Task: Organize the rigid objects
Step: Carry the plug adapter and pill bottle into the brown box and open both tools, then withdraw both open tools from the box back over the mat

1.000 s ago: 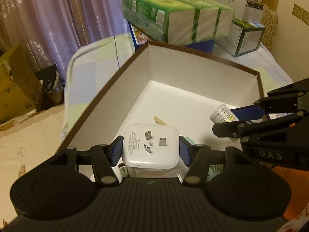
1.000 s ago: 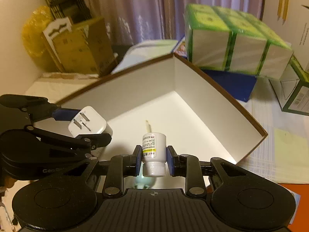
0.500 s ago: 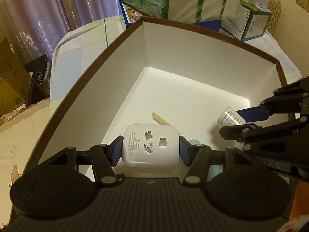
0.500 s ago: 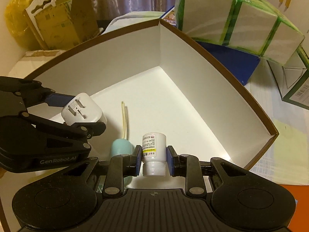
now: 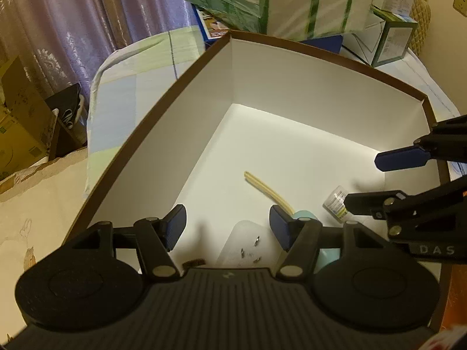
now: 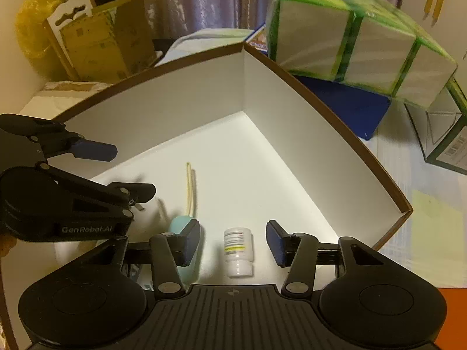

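A white charger plug point(image 5: 248, 246) drops blurred, prongs up, toward the floor of the white box with a brown rim point(image 5: 292, 87). My left gripper point(image 5: 227, 227) hangs just above it, jaws opening, pads off the plug. A small white pill bottle point(image 6: 238, 250) lies between the fingers of my right gripper point(image 6: 233, 242). Those jaws are opening and the blue pads stand clear of the bottle. In the left wrist view the bottle point(image 5: 335, 201) sits under the right gripper point(image 5: 376, 178). The right wrist view shows the left gripper point(image 6: 122, 172) at the left, over the box point(image 6: 175, 110).
A pale yellow stick pair point(image 5: 265, 186) and a teal rounded object point(image 6: 181, 224) lie on the box floor. Green-wrapped packs point(image 6: 344, 49) on a blue box point(image 6: 344, 105) stand behind the box. Cardboard cartons point(image 6: 99, 40) and curtains are further back.
Both grippers sank deeper into the box. The left let go of the charger plug, which drops below its pads. The right let go of the pill bottle, now loose between its fingers.
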Demonstrator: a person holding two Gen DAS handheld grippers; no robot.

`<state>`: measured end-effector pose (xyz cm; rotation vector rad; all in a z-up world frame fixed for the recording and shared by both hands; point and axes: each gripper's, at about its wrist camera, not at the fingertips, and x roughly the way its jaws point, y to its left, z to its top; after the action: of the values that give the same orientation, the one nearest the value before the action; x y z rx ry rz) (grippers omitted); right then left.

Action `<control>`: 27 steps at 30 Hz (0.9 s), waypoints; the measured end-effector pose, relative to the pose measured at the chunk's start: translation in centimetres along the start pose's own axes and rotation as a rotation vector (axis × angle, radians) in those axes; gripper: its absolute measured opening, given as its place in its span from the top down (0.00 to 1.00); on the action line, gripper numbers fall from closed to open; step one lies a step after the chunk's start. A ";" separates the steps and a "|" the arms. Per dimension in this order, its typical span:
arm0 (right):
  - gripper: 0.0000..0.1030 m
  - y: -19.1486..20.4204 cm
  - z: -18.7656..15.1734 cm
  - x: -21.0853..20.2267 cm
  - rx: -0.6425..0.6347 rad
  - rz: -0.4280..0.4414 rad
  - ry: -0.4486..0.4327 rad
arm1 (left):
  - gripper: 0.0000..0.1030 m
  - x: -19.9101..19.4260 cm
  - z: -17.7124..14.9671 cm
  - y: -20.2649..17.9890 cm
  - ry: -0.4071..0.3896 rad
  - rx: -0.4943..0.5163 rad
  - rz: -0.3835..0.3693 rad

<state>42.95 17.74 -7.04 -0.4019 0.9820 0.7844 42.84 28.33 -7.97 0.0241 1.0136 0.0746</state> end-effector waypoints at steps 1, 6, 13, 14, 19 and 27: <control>0.52 0.1 -0.1 -0.3 -0.002 0.001 -0.007 | 0.42 -0.3 -0.1 0.1 -0.001 -0.005 0.001; 0.50 0.3 -0.6 -1.3 0.017 0.012 -0.032 | 0.42 -2.0 -0.7 0.5 -0.020 -0.026 0.010; 0.49 0.7 -1.2 -4.4 0.038 0.035 -0.097 | 0.42 -5.4 -1.8 0.4 -0.061 -0.046 0.012; 0.49 0.8 -1.3 -4.7 0.040 0.040 -0.103 | 0.40 -5.9 -1.9 0.3 -0.067 -0.048 0.013; 0.49 1.2 -2.1 -6.4 0.053 0.064 -0.135 | 0.38 -8.5 -2.8 -0.3 -0.103 -0.050 0.023; 0.48 1.6 -4.2 -8.8 0.099 0.077 -0.160 | 0.34 -12.0 -4.6 -1.6 -0.147 -0.059 0.021</control>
<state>36.48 12.61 -1.54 -0.2136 0.8858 0.8210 32.68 25.79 -0.33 -0.0138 0.8634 0.1203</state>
